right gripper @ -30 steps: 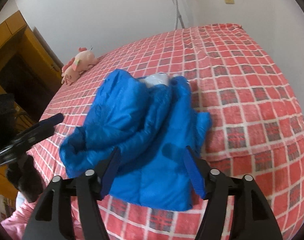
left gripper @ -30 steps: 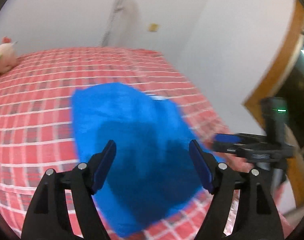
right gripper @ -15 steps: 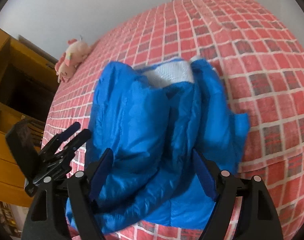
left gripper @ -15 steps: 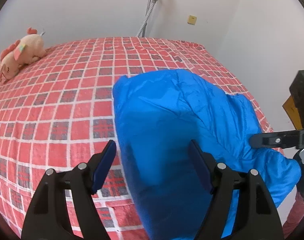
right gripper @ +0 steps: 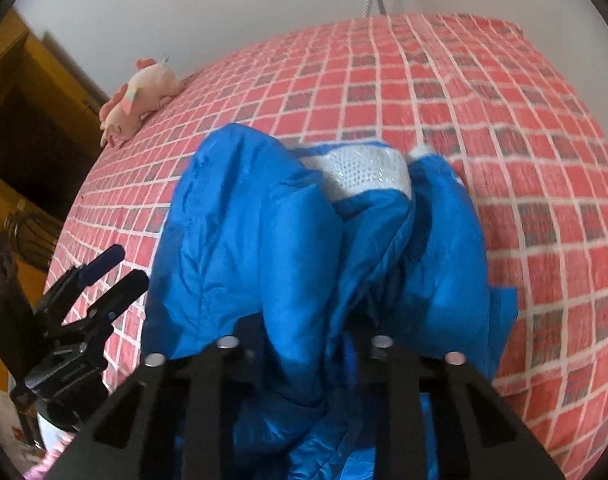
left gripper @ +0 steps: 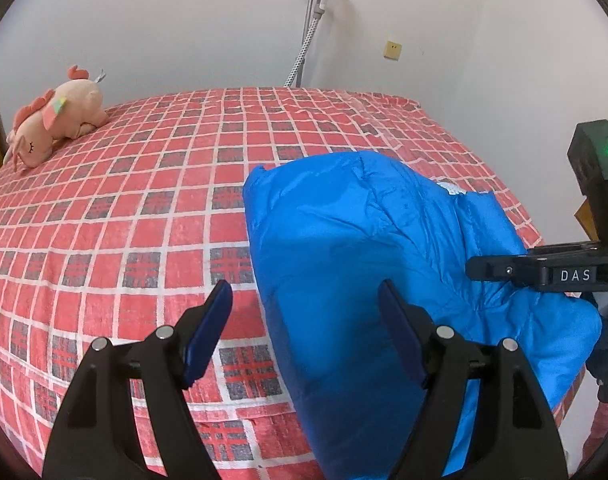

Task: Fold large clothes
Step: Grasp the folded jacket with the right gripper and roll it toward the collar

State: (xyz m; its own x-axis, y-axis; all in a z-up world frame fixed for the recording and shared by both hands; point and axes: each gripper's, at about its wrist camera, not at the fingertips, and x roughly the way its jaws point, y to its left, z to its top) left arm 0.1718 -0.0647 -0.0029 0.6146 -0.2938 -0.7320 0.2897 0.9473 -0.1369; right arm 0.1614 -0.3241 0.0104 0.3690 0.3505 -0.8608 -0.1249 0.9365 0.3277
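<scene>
The blue padded jacket (right gripper: 304, 248) lay bunched in loose rolls near the bed's (left gripper: 144, 208) front edge, toward its right front corner, with its white knit collar (right gripper: 360, 172) turned toward the far side and part of its bulk spilling over the front edge. The right gripper (right gripper: 336, 344) had just been closing and now pinched a fold of the blue fabric at the jacket's near end, the cloth puffing up between and over its jaws. The left gripper (left gripper: 304, 316) hung with its jaws wide apart over the jacket's left edge, one finger above the checked cover and the other above the blue cloth, pressing on nothing. I judged this to be the opening step, getting hold of the garment so it could be spread flat before any fold. To do it well, the left gripper would need a firm bite on an edge or hem rather than a puffed middle, well apart from the right one's hold, so that both could draw the jacket taut and lay it farther onto the bed. The slippery shell looked apt to slide off the edge. A pink plush toy (left gripper: 56, 120) lay at the far left corner, well clear.
</scene>
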